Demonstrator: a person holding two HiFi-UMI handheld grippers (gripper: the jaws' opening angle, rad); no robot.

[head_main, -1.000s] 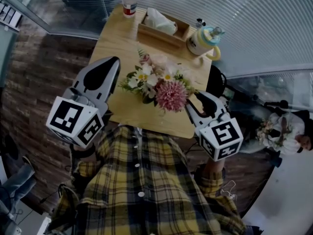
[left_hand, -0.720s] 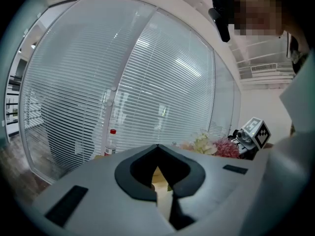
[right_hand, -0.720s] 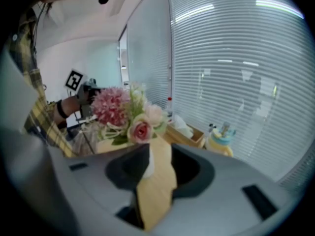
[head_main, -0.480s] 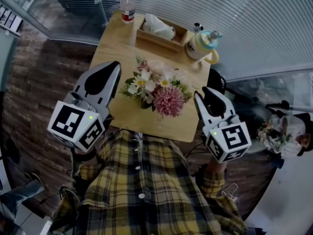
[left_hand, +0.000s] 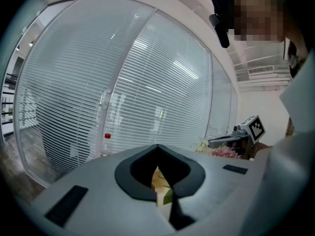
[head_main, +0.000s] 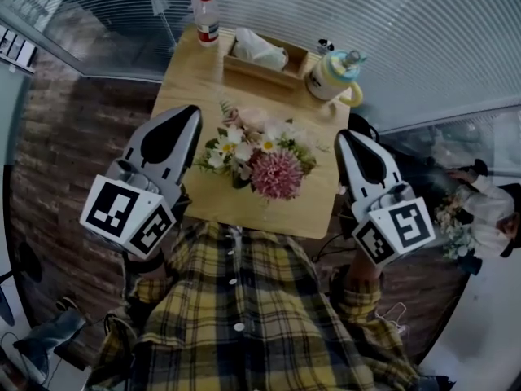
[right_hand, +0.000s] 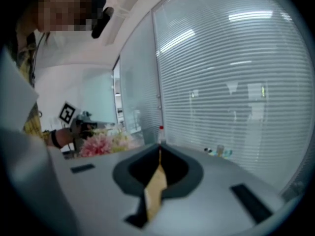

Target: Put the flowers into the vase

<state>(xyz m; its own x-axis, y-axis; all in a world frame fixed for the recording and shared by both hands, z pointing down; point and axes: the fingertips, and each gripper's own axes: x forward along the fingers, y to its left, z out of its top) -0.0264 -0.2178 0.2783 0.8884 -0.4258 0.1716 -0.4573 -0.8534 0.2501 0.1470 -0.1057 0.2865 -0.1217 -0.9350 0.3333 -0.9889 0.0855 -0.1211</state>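
A bouquet (head_main: 260,157) of white blooms, one big pink bloom (head_main: 277,175) and green leaves stands upright in the middle of the wooden table (head_main: 191,68). Its vase is hidden under the flowers. My left gripper (head_main: 194,112) hovers just left of the bouquet, its jaws meeting at the tip with nothing held. Level with the bouquet on its right, my right gripper (head_main: 342,134) is clear of the blooms, shut and empty. In the left gripper view the jaw tips (left_hand: 157,146) touch, with the flowers (left_hand: 221,152) at the right. The right gripper view shows closed tips (right_hand: 160,145) and the flowers (right_hand: 101,142) to the left.
At the table's far edge stand a plastic bottle (head_main: 207,19), a wooden tray with tissue (head_main: 264,55) and a pale jug with a yellow handle (head_main: 334,72). Glass walls with blinds lie beyond. Another person (head_main: 480,210) sits at the right.
The right gripper's jaws closed from open, and it drew away from the pink bloom, rising to the bouquet's right. The left gripper stayed put.
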